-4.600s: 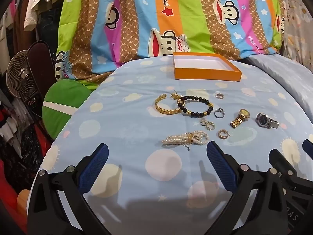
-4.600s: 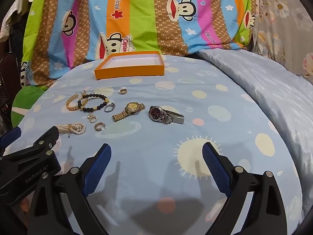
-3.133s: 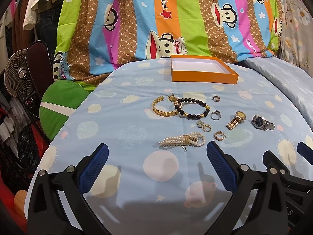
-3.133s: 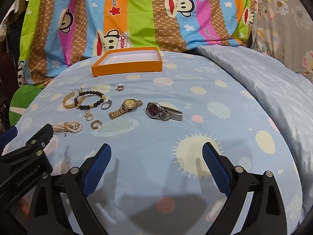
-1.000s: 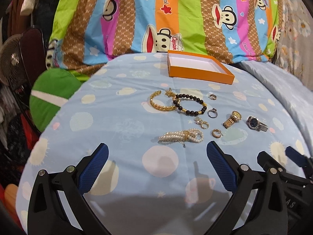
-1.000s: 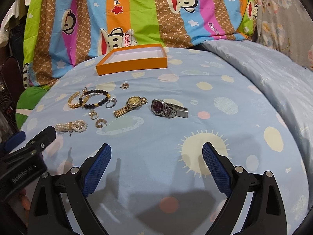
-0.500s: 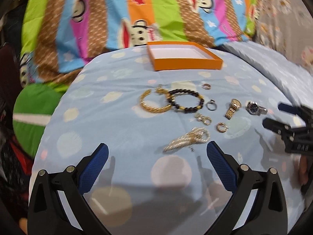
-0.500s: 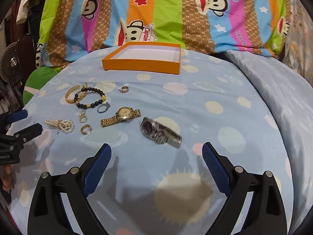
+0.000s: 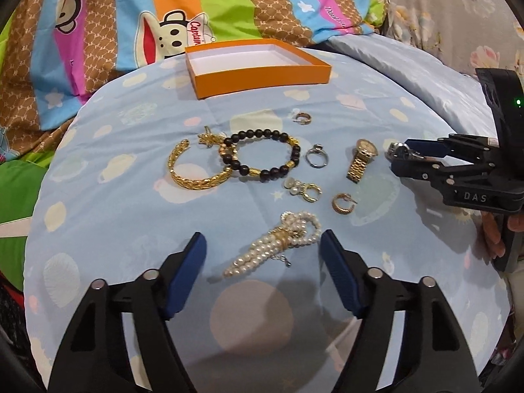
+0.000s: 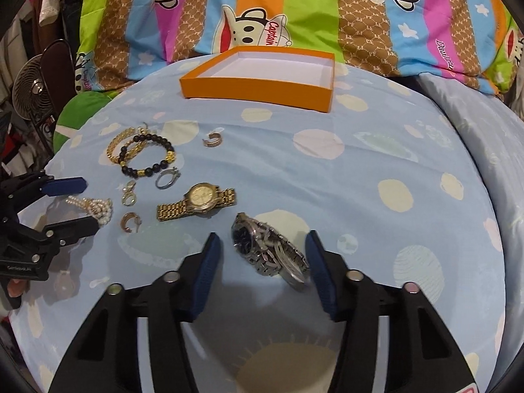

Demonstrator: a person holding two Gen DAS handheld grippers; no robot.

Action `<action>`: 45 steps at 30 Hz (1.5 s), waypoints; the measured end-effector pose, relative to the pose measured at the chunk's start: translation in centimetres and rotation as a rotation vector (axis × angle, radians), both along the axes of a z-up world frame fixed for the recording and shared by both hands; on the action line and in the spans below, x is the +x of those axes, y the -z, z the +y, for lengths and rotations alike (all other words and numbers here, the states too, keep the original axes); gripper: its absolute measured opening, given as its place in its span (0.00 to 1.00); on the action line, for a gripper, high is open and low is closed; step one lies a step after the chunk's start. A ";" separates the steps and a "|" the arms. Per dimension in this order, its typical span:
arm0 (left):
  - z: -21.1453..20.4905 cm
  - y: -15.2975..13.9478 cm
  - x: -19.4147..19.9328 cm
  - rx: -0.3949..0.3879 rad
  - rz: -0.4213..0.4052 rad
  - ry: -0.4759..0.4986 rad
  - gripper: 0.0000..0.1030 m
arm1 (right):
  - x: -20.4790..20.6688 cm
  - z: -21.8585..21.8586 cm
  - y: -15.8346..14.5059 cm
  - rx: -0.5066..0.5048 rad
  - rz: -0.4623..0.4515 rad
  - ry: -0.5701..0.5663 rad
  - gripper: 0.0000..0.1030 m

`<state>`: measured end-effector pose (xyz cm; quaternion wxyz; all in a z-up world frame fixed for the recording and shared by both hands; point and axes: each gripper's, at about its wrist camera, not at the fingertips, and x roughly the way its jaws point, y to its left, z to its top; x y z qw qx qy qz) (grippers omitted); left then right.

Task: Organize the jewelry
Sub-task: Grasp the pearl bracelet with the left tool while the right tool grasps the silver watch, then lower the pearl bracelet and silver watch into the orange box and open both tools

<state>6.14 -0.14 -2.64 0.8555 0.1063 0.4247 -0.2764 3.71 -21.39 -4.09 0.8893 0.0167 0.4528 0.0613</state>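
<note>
Jewelry lies on a blue spotted bed sheet in front of an empty orange box [image 9: 262,75] [image 10: 255,91]. My left gripper [image 9: 263,255] [image 10: 73,208] straddles the pearl bracelet [image 9: 278,245] [image 10: 91,208]. Its jaws are closing, and the pads stand clear of the pearls. My right gripper [image 10: 262,252] [image 9: 402,157] straddles the silver watch [image 10: 265,249] [image 9: 398,150]. Its jaws are closing too, with a gap left at the watch face side. Beyond lie a gold watch [image 9: 362,159] [image 10: 199,201], a black bead bracelet [image 9: 262,160], a gold bangle [image 9: 193,170], a silver ring [image 9: 316,157] and several small earrings [image 9: 342,203].
A striped monkey-print quilt [image 10: 294,9] rises behind the box. A grey-blue blanket [image 10: 475,114] slopes off to the right. A fan [image 10: 32,95] and a green cushion [image 9: 13,190] sit past the bed's left edge. A person's hand [image 9: 494,235] holds the right gripper.
Both grippers have come forward and down over the jewelry and their jaws have narrowed. The left now brackets the pearl bracelet, the right the silver watch.
</note>
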 end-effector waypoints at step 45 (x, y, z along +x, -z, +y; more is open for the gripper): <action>-6.9 -10.2 19.7 -0.113 -0.180 -0.128 0.10 | 21.5 -7.0 -6.9 0.397 -0.055 0.237 0.19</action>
